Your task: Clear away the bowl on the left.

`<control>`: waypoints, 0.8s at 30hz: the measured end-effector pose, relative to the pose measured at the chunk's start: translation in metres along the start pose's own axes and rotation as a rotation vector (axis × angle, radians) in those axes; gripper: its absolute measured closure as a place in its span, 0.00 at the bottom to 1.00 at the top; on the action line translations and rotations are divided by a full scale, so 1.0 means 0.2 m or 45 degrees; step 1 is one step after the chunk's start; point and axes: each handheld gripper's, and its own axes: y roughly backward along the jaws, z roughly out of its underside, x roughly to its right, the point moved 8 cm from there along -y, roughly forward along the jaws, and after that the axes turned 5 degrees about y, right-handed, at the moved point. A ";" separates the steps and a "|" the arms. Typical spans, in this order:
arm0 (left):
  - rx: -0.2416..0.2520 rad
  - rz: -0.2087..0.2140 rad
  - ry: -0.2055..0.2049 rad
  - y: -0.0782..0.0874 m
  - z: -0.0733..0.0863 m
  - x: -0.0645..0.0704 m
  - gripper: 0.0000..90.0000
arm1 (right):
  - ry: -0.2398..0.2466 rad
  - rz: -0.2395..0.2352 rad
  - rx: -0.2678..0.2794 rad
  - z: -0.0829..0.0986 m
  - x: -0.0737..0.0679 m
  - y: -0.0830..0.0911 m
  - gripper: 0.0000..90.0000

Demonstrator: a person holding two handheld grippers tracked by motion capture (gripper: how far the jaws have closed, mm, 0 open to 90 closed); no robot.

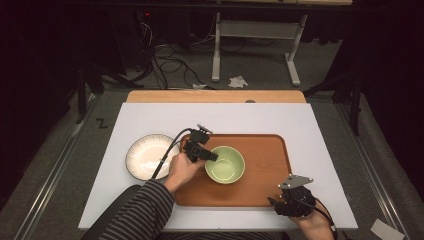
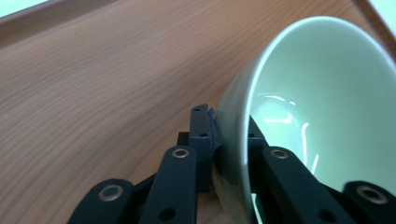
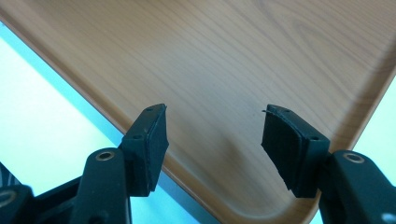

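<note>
Left gripper view: left hand-held gripper (image 2: 229, 140) pinches green bowl (image 2: 322, 116) rim on tray (image 2: 102, 84); right hand-held gripper (image 3: 212, 140) wide, empty; next prob. lift bowl w/o tilting.

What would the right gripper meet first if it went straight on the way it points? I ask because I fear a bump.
Probably the wooden tray: the right gripper hangs open over the tray's near corner, jaws aimed at bare wood. The green bowl sits further left, likely off that line, though depth is unclear.
</note>
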 end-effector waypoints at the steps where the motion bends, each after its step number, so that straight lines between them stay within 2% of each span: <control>1: 0.008 0.016 0.006 0.00 0.00 0.00 0.89 | 0.001 -0.002 -0.003 0.00 0.00 0.00 0.47; 3: 0.023 0.049 0.015 0.00 -0.01 0.01 0.87 | 0.002 0.005 0.000 0.00 0.00 0.00 0.47; 7: 0.043 0.062 0.019 0.02 -0.02 0.00 0.83 | 0.001 0.005 0.004 0.00 0.01 0.00 0.47; 10: 0.081 0.037 -0.002 0.03 -0.03 0.00 0.79 | 0.008 0.000 0.005 0.00 0.01 0.00 0.47; 14: 0.070 0.013 -0.012 0.02 -0.02 0.00 0.71 | 0.011 0.000 0.002 0.00 0.01 0.00 0.47; 19: 0.080 0.015 -0.019 0.03 -0.03 -0.01 0.61 | 0.008 0.002 0.003 0.00 0.01 0.00 0.47; 24: 0.085 0.003 -0.034 0.04 -0.03 -0.02 0.57 | 0.007 0.003 0.001 0.00 0.01 0.00 0.47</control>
